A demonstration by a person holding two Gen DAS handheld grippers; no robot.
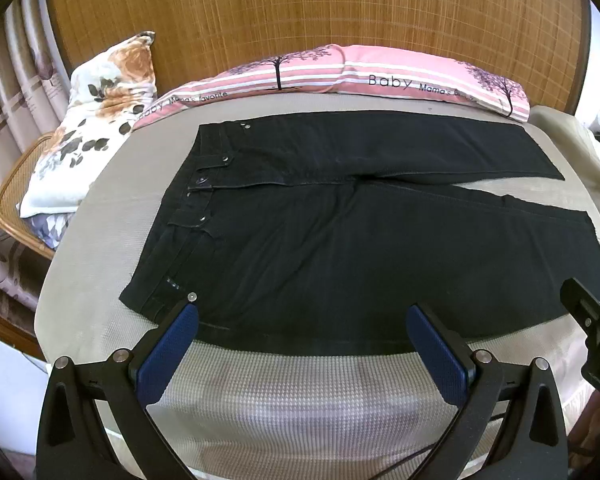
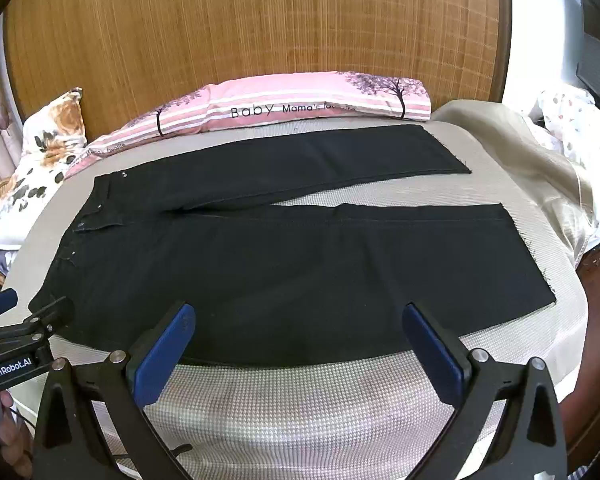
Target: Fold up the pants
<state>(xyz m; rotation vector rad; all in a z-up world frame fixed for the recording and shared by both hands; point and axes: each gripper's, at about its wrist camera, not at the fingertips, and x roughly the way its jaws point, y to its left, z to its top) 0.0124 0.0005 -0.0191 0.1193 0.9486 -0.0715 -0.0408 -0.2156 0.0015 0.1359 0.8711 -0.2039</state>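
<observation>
The black pants [image 1: 340,232] lie flat on the bed [image 1: 300,392] — waistband to my left, the two legs spread apart toward the right — over a beige waffle-weave cover. My left gripper [image 1: 300,320] hovers over their near edge, jaws wide apart and holding nothing; my right gripper [image 2: 298,320] hovers likewise, just as spread. Beyond the pants, a pink striped pillow [image 2: 292,104] lies against a woven bamboo headboard [image 2: 260,20], with a floral pillow [image 1: 96,120] at the left.
</observation>
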